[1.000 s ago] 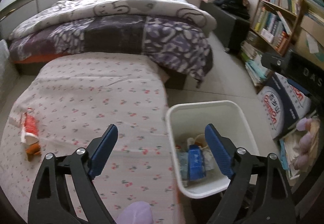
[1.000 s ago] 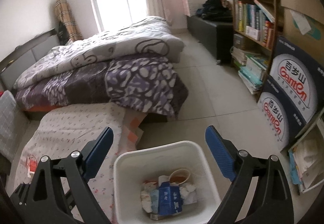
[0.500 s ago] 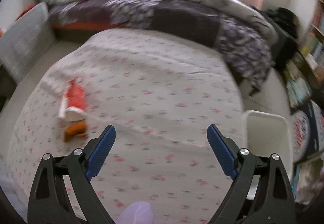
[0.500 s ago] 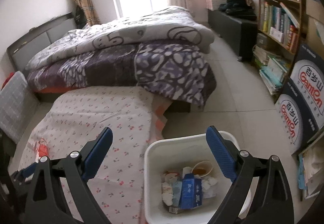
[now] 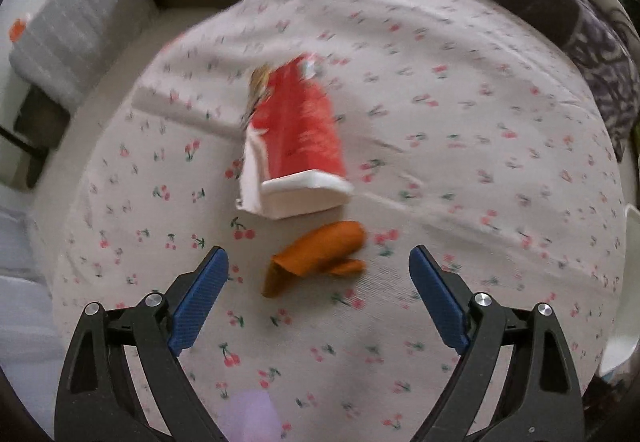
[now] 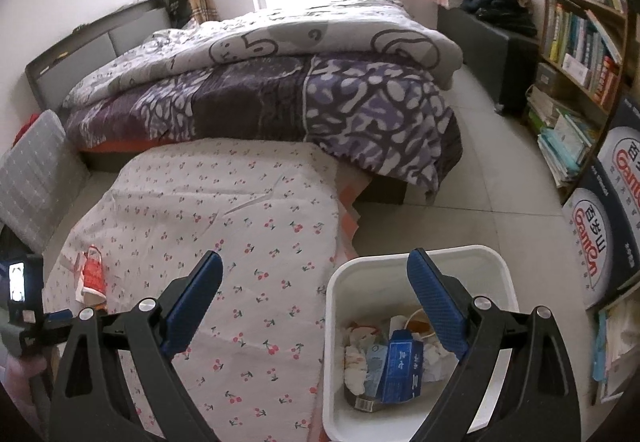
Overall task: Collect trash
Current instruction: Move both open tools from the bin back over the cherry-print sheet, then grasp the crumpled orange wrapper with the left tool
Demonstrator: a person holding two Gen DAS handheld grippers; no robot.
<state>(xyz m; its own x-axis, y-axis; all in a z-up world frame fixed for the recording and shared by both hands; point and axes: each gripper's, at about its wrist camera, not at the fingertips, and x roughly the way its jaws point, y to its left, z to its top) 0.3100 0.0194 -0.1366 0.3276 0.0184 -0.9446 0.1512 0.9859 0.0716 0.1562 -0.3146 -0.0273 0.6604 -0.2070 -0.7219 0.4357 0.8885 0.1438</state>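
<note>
Trash is lying on the cherry-print cloth (image 5: 460, 114): a red and white carton (image 5: 298, 140) on its side, with an orange peel-like scrap (image 5: 320, 254) just beside its white end. In the left wrist view the left tool (image 5: 318, 302) is hanging over them, pointing steeply down, jaws wide apart and gripping nothing; the orange scrap is showing between the blue pads (image 5: 200, 298), untouched. The picture is blurring. In the right wrist view the right tool (image 6: 314, 302) is also standing open and empty, hovering over the cloth edge and the white bin (image 6: 496, 266). The bin is sitting on the floor just beside the cloth, holding a blue carton (image 6: 402, 370) and crumpled paper. The red carton is showing far left on the cloth, near the left tool's body.
</note>
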